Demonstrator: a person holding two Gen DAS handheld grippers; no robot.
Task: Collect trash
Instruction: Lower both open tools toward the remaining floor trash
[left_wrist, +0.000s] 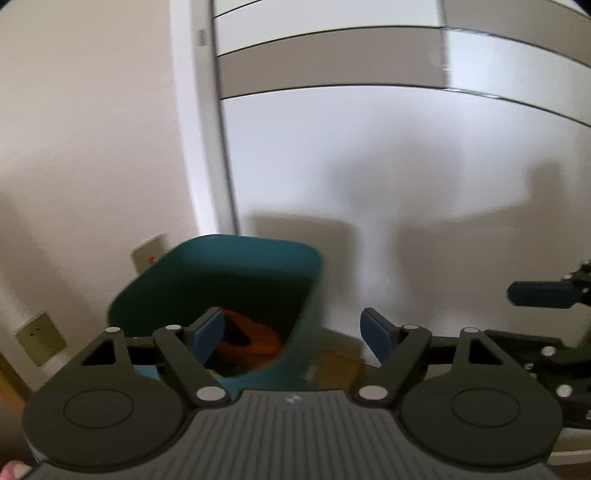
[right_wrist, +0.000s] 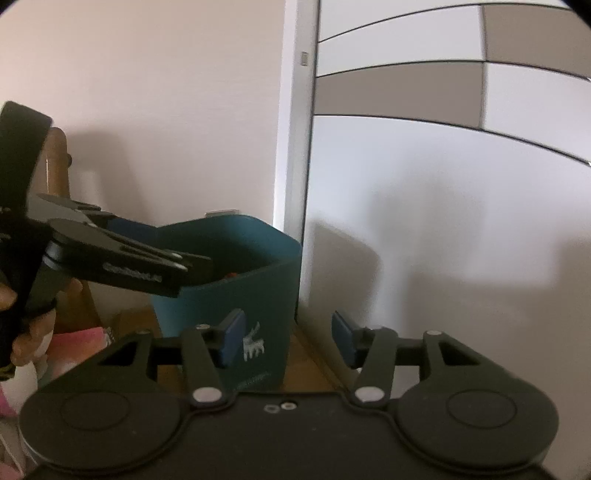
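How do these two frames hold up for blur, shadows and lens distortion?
Left wrist view: motion-blurred, the teal bin has smeared edges and the orange item inside is indistinct; soft shadows fall on the white door. Right wrist view: sharper, the bin's deer logo is readable. Both views: fisheye bends the door's lines, corners vignetted.

- Teal bin (left_wrist: 221, 280): left wrist view, lower centre; whole outline smeared by motion blur; near rim and base hidden behind the left gripper (left_wrist: 293, 334).
- Orange item (left_wrist: 255, 338) inside bin: blurred, partly behind a blue pad; identity cannot be told.
- Right gripper (left_wrist: 539, 293): right edge of the same view, cut off by the frame.
- Bin interior, right wrist view: mostly hidden by the wall (right_wrist: 236, 291) and the left gripper's body (right_wrist: 122, 258); only a small orange speck (right_wrist: 232, 275) shows.
- Pink-and-white objects (right_wrist: 74, 343): lower left, cropped, unidentifiable.
- White emblem (right_wrist: 253, 343) on bin: too blurred to read.
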